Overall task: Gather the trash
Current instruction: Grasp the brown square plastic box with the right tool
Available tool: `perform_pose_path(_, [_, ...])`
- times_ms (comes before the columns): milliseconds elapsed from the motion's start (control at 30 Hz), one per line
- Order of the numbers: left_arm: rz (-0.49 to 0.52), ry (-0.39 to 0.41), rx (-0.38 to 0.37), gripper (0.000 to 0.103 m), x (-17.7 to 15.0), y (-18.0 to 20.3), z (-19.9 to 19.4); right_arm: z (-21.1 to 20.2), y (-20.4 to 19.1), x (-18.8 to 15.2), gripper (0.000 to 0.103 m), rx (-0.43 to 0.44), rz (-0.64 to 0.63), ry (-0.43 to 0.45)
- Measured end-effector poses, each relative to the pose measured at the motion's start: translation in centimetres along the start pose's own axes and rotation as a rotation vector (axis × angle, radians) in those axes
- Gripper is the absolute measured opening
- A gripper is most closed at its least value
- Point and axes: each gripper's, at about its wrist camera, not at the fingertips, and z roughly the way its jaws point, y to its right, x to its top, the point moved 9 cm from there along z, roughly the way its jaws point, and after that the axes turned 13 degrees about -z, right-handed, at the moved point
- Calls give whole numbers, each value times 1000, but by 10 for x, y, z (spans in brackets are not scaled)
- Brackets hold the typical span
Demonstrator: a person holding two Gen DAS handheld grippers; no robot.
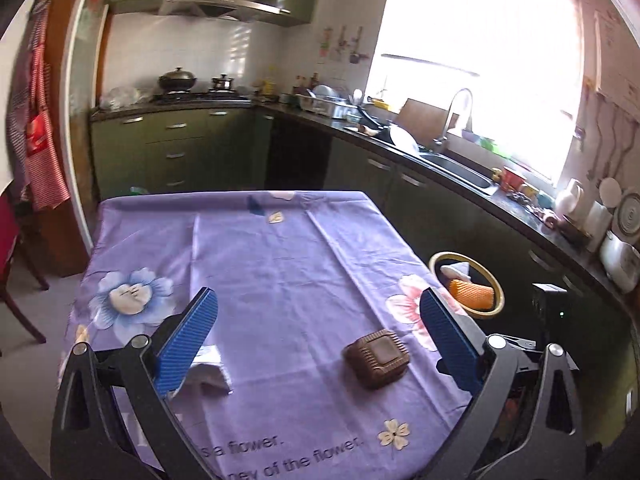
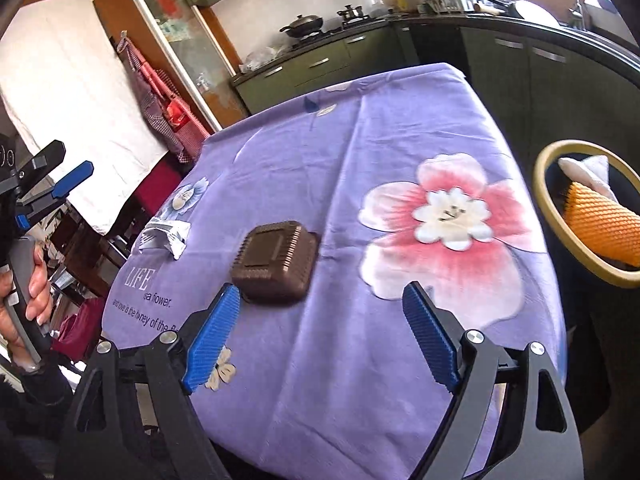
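A brown ridged plastic tray (image 1: pixel 377 359) (image 2: pixel 276 263) lies on the purple flowered tablecloth (image 1: pixel 280 264) (image 2: pixel 340 152). A crumpled silver wrapper (image 1: pixel 208 372) (image 2: pixel 166 235) lies to its left near the cloth's edge. My left gripper (image 1: pixel 316 304) stands open above the table, the wrapper beside its left finger and the tray nearer its right finger. My right gripper (image 2: pixel 320 300) is open too, with the tray just beyond its left fingertip and nothing between the pads. Beside the table's right edge stands a yellow-rimmed bin (image 1: pixel 466 286) (image 2: pixel 588 208) holding an orange foam net and white paper.
A person's hand (image 2: pixel 28 280) holds the left gripper's handle at the left of the right wrist view. Dark green kitchen cabinets (image 1: pixel 180 148) and a counter with a sink (image 1: pixel 460 168) run behind and to the right of the table. A chair (image 1: pixel 16 272) stands at the left.
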Motion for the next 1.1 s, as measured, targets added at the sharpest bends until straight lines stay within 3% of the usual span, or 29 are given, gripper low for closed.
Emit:
perform_pose_path(100, [-33,32,55,96,-2,-28,-13,19,-26,8,83,-11,-45,4])
perform_pose_path(367, [-103,-4,44,96,-13,-57,-13,62,-50,6,81,-114,-103,-61])
perform_pose_path(567, [-118,-26,25,96,-22,-62,-8,75,-48,5,68,-202,-148,-86])
perform_pose_path(733, [-131,-39,23,96,-26,-67,-5,80,-43,7,61,-213,-146,-99])
perform_pose_path(1100, [-129,-50,20,96,-30,-65,-3,51,-37,18,59,-110,-92,-58])
